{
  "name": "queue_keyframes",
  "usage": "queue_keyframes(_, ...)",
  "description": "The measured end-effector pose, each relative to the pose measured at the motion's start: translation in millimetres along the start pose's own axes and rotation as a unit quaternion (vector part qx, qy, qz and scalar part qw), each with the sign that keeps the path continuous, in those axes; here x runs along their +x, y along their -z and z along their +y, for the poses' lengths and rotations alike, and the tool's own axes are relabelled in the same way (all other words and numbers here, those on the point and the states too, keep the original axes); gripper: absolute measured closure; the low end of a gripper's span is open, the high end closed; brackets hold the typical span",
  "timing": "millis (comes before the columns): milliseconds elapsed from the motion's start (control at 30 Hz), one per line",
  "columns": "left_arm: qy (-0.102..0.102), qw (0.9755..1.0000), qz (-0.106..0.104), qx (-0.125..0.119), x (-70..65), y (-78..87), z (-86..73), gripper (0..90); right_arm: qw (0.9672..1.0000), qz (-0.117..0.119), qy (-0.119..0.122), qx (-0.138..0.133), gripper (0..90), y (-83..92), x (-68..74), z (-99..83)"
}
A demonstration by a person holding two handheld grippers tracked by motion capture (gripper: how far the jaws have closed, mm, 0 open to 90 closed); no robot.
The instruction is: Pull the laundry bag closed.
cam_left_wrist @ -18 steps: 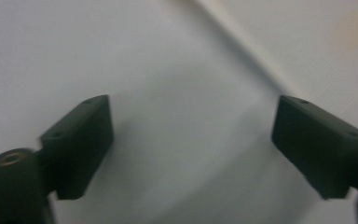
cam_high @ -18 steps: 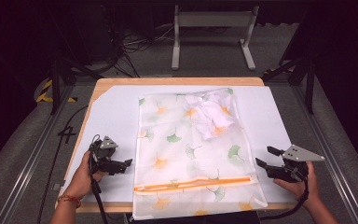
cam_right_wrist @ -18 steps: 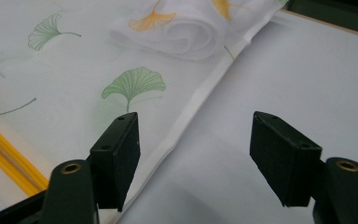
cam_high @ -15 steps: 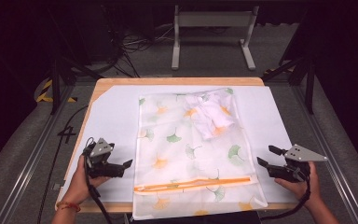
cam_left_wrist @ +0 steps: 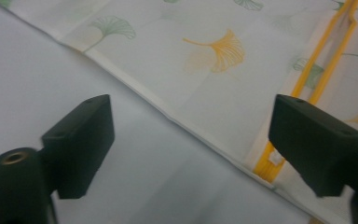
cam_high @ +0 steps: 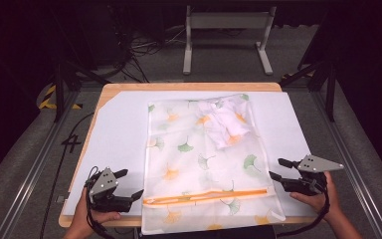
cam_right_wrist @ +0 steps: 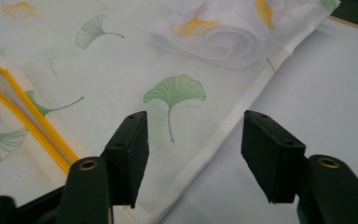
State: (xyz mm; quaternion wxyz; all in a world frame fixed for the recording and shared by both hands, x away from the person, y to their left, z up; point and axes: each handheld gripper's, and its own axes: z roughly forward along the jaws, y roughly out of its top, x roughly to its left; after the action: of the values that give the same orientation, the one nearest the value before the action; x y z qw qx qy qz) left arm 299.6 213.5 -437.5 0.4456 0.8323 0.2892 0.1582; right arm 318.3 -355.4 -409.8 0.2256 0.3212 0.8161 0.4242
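Left jaws: the left gripper [cam_high: 128, 184] has its jaws spread wide with nothing between them; in the left gripper view [cam_left_wrist: 189, 140] they hang over the bag's side hem and the end of its zip, gripping neither.
Right jaws: the right gripper [cam_high: 280, 169] has its jaws parted about halfway with nothing held; in the right gripper view [cam_right_wrist: 193, 149] they straddle the bag's other side hem without pressing on it.
Tabletop: wooden tabletop [cam_high: 189, 86], most of it under a white sheet [cam_high: 119, 129].
Bag: a sheer mesh laundry bag [cam_high: 199, 164] lies flat on the sheet, lengthwise down the middle, its near end hanging over the front edge of the tabletop.
Bag's look: white, see-through, printed with green and orange ginkgo leaves; a white sewn hem runs along its sides.
Contents: a bunched white cloth [cam_high: 229, 124] sits inside, at the far right corner, its folds showing through the mesh.
Zip: an orange zip [cam_high: 206, 195] runs across the bag near its near end, its two tapes standing slightly apart.
Hands: the left hand [cam_high: 92, 219] holds its gripper just beside the bag's near left corner; the right hand [cam_high: 318, 196] holds its gripper just beside the bag's right hem.
Change: the left gripper has shifted nearer to the bag's left edge and the zip's end; the right one stands about where it was, and the bag lies unmoved.
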Motion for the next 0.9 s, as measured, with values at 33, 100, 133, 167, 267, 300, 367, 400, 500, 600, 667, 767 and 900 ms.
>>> queue_keyframes(33,-0.003,1.0,0.006,0.003,-0.7,-0.8,-0.7,20.2,1.0,0.003,0.004,0.002,43.7,-1.0,0.3,1.6)
queue_keyframes(100,-0.004,0.9999,-0.002,0.009,-0.7,-2.0,-1.6,21.8,0.9999,0.006,0.009,0.0,47.2,-2.9,1.0,6.4)
queue_keyframes(133,-0.007,0.9999,-0.001,0.011,-2.0,-2.0,-2.0,24.3,0.9999,0.01,0.014,0.001,47.6,-3.7,1.5,9.6)
queue_keyframes(167,-0.005,0.9999,-0.005,0.013,-3.8,-2.5,-2.9,25.1,0.9997,0.017,0.018,-0.001,48.2,-4.6,2.7,13.3)
queue_keyframes(267,-0.001,0.9993,-0.033,0.018,-5.4,-4.3,-3.0,29.3,0.9989,0.027,0.038,0.009,50.2,-10.1,9.6,27.0)
queue_keyframes(300,-0.003,0.999,-0.041,0.017,-6.1,-5.1,-2.4,32.1,0.9984,0.031,0.045,0.014,51.3,-12.1,12.4,31.4)
queue_keyframes(367,-0.009,0.9987,-0.048,0.015,-8.4,-5.2,-0.7,42.0,0.9972,0.032,0.061,0.029,51.8,-16.8,18.7,40.0)
queue_keyframes(400,-0.014,0.9986,-0.048,0.015,-9.8,-5.0,-0.3,46.4,0.9966,0.037,0.067,0.029,52.1,-18.7,21.6,44.0)
queue_keyframes(500,-0.032,0.9978,-0.053,0.023,-16.2,-4.2,0.1,61.4,0.9942,0.057,0.087,0.027,54.2,-28.7,33.5,57.6)
queue_keyframes(600,-0.033,0.9984,-0.037,0.028,-17.1,-5.6,1.2,73.8,0.9924,0.068,0.099,0.028,56.9,-33.7,40.4,62.3)
queue_keyframes(667,-0.031,0.9987,-0.029,0.028,-14.4,-8.4,2.1,78.6,0.9895,0.083,0.115,0.027,62.2,-40.8,49.5,67.5)
queue_keyframes(767,-0.031,0.9981,-0.045,0.03,-11.8,-13.3,2.4,87.6,0.9847,0.107,0.135,0.031,66.9,-51.7,62.0,74.3)
queue_keyframes(900,-0.037,0.9972,-0.056,0.035,-12.7,-19.5,5.3,90.0,0.9742,0.141,0.171,0.043,70.2,-67.6,86.5,86.6)
